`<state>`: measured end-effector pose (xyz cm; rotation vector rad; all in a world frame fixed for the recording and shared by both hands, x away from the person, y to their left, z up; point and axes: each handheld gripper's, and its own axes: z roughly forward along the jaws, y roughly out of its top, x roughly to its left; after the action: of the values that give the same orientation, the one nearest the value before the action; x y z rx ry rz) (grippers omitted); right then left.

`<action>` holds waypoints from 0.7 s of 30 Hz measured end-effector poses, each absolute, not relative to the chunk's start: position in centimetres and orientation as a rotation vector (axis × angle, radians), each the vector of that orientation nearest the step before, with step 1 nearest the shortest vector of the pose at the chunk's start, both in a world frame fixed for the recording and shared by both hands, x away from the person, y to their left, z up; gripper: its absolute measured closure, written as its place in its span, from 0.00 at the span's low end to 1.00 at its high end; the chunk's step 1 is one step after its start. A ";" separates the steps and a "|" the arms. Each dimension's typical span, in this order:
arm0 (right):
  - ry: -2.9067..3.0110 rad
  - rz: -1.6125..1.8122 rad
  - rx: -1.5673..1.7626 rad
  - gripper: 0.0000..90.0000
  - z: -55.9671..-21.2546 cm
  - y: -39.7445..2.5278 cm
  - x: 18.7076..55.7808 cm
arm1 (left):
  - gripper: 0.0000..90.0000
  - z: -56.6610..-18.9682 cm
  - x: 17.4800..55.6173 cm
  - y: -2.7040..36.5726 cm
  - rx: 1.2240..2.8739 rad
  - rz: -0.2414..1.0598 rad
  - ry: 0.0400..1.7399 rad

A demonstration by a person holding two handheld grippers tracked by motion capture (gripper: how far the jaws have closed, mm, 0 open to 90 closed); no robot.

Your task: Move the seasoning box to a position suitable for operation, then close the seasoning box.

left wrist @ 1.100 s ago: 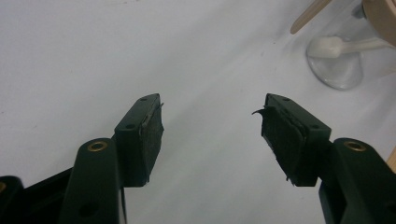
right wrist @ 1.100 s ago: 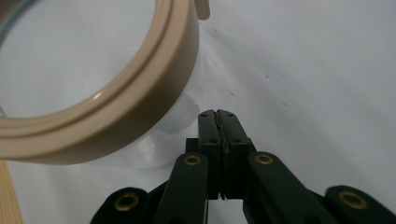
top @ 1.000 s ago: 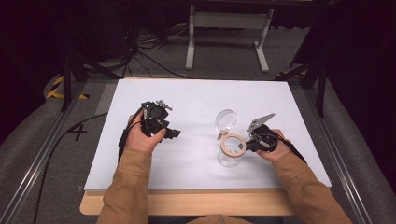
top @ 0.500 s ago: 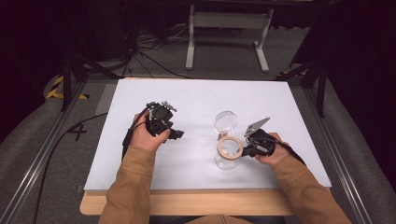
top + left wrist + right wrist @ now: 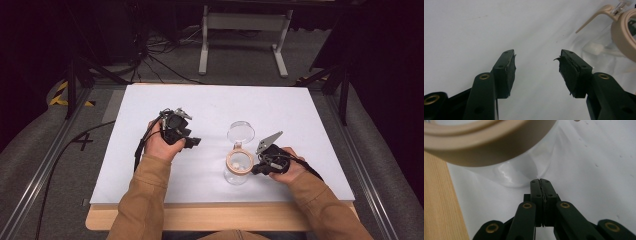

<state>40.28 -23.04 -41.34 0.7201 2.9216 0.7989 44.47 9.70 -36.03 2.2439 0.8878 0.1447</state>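
We've got the left gripper (image 5: 536,66) hanging over the white table (image 5: 474,30) with its jaws spread wide and nothing between them. The right pad (image 5: 569,72) looks pretty frayed, bits peeling off its edge. Off in the top right corner we can see a clear jar (image 5: 606,53) with a tan ring (image 5: 624,32) round its mouth and a thin tan arm (image 5: 591,21) sticking out from it

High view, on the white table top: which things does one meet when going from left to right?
Left gripper, held open in the left hand → clear glass jar with a tan ring at its mouth and its clear lid swung open behind it → right gripper, jaws shut, beside the jar.
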 end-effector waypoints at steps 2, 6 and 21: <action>2.930 0.806 0.715 0.99 -41.4 -22.9 40.1 | 0.52 -36.1 44.6 9.6 2.236 0.128 0.880; 2.942 0.820 0.702 0.99 -41.3 -22.9 40.0 | 0.54 -36.0 44.7 9.5 2.236 0.106 0.857; 2.629 1.277 0.729 0.99 -35.2 -24.7 37.7 | 0.80 -35.8 45.6 6.9 2.058 0.140 0.840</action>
<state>37.68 -24.65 -35.17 0.7288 2.6294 1.2773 45.62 6.92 -35.84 2.0579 0.8397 0.1401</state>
